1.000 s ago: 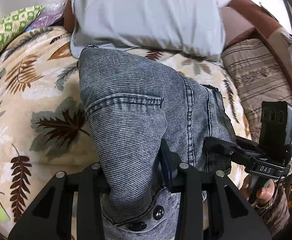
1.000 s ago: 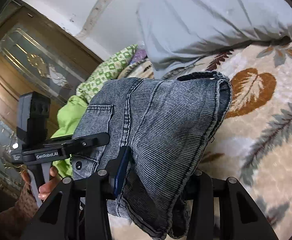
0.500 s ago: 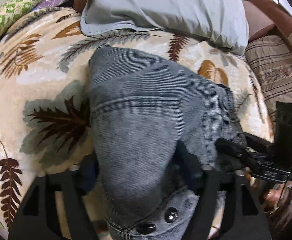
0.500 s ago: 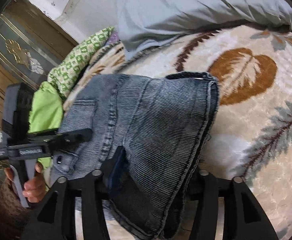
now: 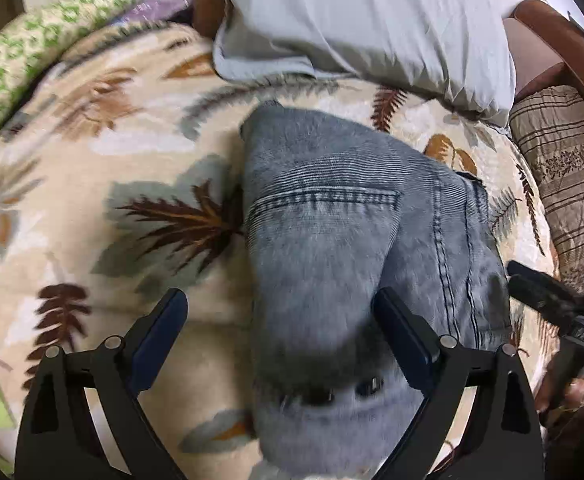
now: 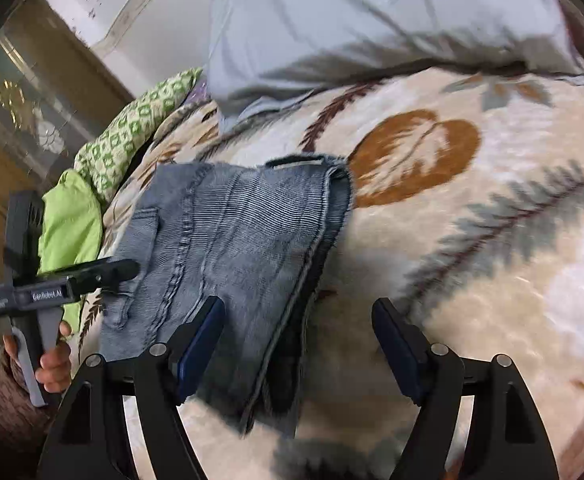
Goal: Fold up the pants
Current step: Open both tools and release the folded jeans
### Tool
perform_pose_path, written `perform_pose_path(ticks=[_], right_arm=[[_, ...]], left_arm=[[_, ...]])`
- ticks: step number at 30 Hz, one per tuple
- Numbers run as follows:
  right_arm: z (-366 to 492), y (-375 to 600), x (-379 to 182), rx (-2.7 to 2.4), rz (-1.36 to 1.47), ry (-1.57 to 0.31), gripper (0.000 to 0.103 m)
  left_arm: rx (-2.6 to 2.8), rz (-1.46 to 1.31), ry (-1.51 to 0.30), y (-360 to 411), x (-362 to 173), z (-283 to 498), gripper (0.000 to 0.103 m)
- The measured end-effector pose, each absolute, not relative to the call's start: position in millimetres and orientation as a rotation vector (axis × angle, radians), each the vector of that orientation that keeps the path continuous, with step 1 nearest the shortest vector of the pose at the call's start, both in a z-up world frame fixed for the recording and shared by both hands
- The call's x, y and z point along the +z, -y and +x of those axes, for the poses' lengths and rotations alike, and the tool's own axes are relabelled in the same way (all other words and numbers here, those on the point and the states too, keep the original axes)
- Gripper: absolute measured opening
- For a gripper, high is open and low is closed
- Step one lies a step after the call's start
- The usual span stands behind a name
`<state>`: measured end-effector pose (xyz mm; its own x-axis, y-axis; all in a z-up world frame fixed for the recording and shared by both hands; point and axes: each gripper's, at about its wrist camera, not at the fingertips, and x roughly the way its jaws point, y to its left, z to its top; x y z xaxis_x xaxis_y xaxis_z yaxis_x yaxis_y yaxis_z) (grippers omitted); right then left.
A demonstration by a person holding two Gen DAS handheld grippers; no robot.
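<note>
On the bedspread (image 5: 104, 280), both grippers, clamped a second ago, are opening off the folded jeans (image 5: 331, 248).

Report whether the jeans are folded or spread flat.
Folded: the jeans lie in a compact stack on the blanket, layered edges showing.

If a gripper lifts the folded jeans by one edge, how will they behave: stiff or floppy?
The folded jeans would probably sag and partly unfold, since their layers already drape softly over the leaf-print blanket. The denim looks thick, so likely rather heavy for its size. Its ribbed texture suggests the open left gripper would hardly slip.
</note>
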<state>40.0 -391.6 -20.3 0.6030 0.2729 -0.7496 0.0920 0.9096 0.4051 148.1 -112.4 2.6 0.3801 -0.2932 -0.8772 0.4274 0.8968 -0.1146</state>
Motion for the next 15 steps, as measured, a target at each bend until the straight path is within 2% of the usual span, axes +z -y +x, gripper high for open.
perform_pose_path(ticks=[2,4,6,10,15], right_arm=[[27,389,-11,0.063,0.413,-0.944,0.085],[13,384,-7,-0.012,0.391,-0.988,0.097],[-6,377,-5,-0.089,0.355,-1.023,0.102],[-46,359,-11,-0.189,0.291,-1.099,0.103],[-98,321,5,-0.315,0.077,-0.977,0.103]], left_arm=[[-0.437,0.164,-1.05,108,11,133,0.096],[-0.411,0.189,-1.023,104,15,116,0.096],[-0.379,0.203,-0.989,98,18,99,0.096],[-0.31,0.222,-0.901,86,16,59,0.096],[-0.334,0.211,-0.945,84,8,24,0.096]])
